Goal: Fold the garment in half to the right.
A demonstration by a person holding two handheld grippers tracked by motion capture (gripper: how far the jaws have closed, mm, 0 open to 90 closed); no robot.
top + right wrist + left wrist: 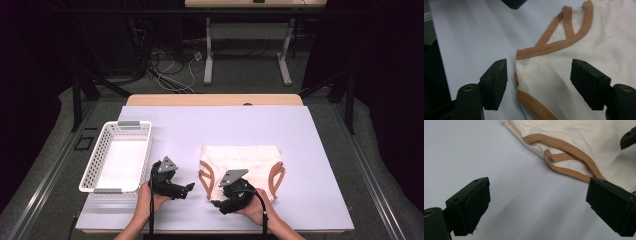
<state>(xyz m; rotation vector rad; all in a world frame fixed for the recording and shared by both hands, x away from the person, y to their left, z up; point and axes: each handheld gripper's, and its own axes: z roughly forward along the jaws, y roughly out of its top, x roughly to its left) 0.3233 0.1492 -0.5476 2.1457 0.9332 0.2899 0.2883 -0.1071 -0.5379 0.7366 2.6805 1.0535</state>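
Observation:
A folded cream garment with tan trim lies flat on the white table top, right of centre. My right gripper hovers low at its near left corner. In the right gripper view the garment's corner and tan trim lie between the jaws of the right gripper, which stand apart without pressing on the cloth. My left gripper is open over bare table just left of the garment. The left gripper holds nothing, and a tan strap loop lies beyond its jaws.
A white slotted basket stands at the table's left side, with nothing inside. The table's front edge runs just below both hands. Bare table surface stretches behind the garment. Beyond the table are dark floor, cables and another table's legs.

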